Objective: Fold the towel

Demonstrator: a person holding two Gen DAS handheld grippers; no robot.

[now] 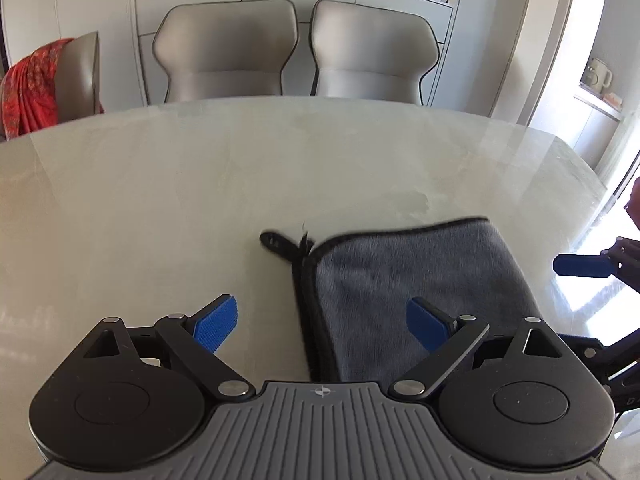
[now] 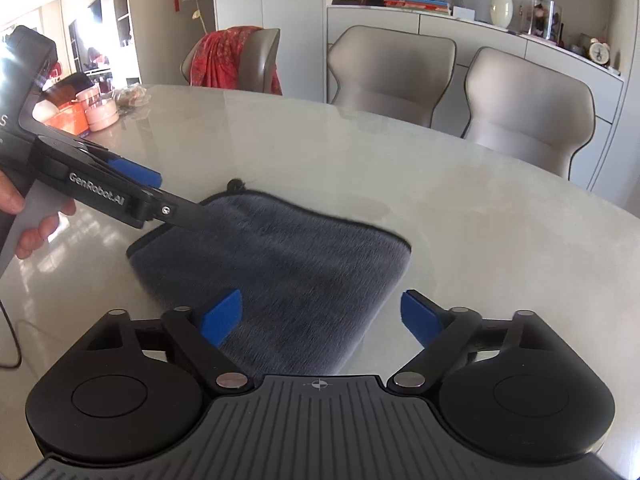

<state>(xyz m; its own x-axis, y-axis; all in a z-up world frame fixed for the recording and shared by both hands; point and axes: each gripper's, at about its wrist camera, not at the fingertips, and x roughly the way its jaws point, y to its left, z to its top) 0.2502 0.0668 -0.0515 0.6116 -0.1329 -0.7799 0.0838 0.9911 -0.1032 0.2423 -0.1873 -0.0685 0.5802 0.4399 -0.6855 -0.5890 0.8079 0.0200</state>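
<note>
Both grippers — left gripper [image 1: 322,326], right gripper [image 2: 322,318] — gape empty over the folded grey towel [image 1: 408,292]. Next fold likely: pinch both layers at the hem, lift evenly — no dragging.

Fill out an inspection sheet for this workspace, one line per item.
Surface: pale glossy table, sun glare at one side.
Job's things: grey towel with black edging lies flat, apparently folded; hanging loop sticks out at a corner.
Clutter: pink container and orange box at the far end.
Grippers: left hand-held gripper open, empty, above the towel's edge; right hand-held gripper open, empty.
Cables: thin dark cable at the table edge.
Surroundings: grey chairs, red cloth over one, sideboard with vase and clock.
</note>
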